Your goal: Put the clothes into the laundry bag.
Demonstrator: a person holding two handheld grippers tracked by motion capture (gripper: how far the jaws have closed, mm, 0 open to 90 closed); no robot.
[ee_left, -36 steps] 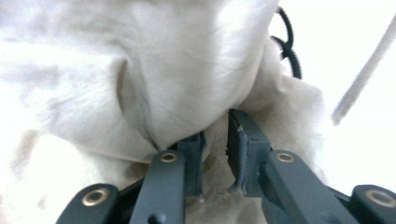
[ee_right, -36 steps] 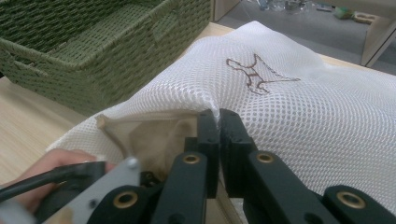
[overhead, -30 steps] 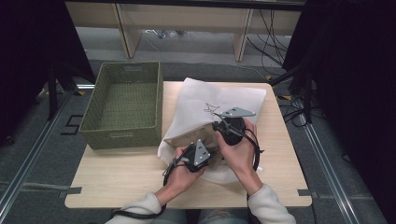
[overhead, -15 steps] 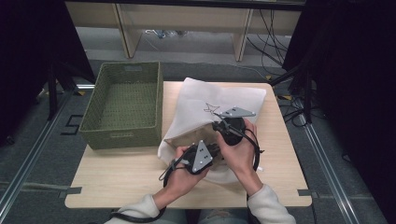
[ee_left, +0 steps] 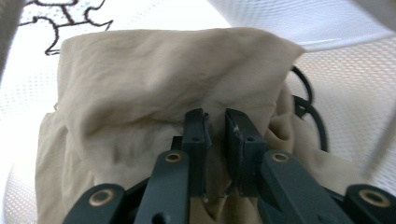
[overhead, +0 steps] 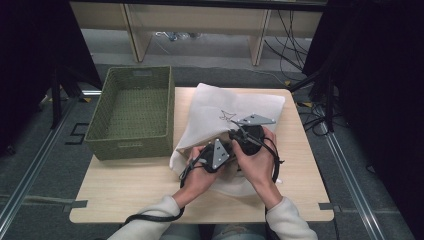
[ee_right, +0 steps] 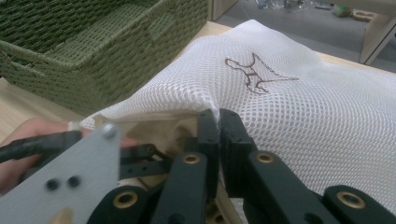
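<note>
- Wooden tabletop (overhead: 130,192) is sitting on a grey floor with dark curtains at both sides; a green woven basket (overhead: 131,114) is standing at its far left, nothing visible inside.
- White mesh bag (overhead: 235,107) with a small dark embroidered figure (overhead: 226,116) is lying just right of the basket, its mouth facing the person.
- Beige cloth (ee_left: 159,88) is sitting inside the bag's mouth, bunched and creased, mesh arching over it in the left gripper view.
- Left tool (ee_left: 215,122) is reaching into the bag, jaws a narrow gap apart with a fold of the beige cloth pinched between them, so gripping the cloth.
- Right tool (ee_right: 218,122) is clamping the upper lip of the mesh bag, jaws nearly together on the hem, lifting it into a tent.
- Both hands are working close together at the bag's near edge in the high view, left hand (overhead: 200,175) low, right hand (overhead: 257,157) above.
- Handling judgement: cloth is looking light, limp and non-fragile; it is likely dragging and snagging on the mesh rather than sliding.
- Best hold is probably a thick gathered fold near the cloth's leading edge, not a single layer, which could slip out.
- Mesh is looking thin and floppy too; gripping the hem seems right, since the open weave could stretch or catch on a jaw tip.
</note>
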